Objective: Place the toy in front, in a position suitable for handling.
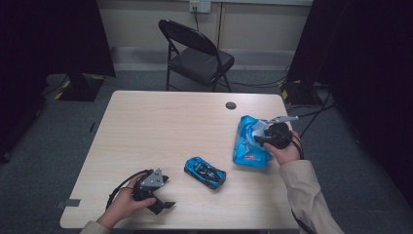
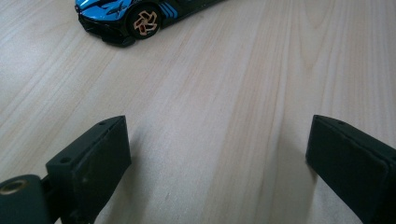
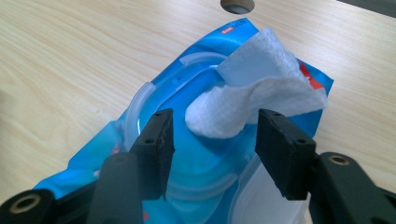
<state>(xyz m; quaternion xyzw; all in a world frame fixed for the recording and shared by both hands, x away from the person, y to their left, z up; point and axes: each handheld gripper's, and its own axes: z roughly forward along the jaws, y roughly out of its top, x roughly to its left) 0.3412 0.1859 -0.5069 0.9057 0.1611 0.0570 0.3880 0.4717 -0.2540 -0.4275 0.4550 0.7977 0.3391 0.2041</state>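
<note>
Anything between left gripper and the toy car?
No. Left gripper view shows bare table from the left gripper to the toy car; its jaws stand open.

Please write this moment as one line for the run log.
right gripper: open around wipe, not yet pinched | wipes pack: lid open | left gripper: open, empty, near toy car

Bare table (image 1: 160, 131) stretches wide across the left and middle. The toy car (image 1: 205, 172) sits between both hands, while the wipes pack (image 1: 249, 142) crowds the right edge.
</note>
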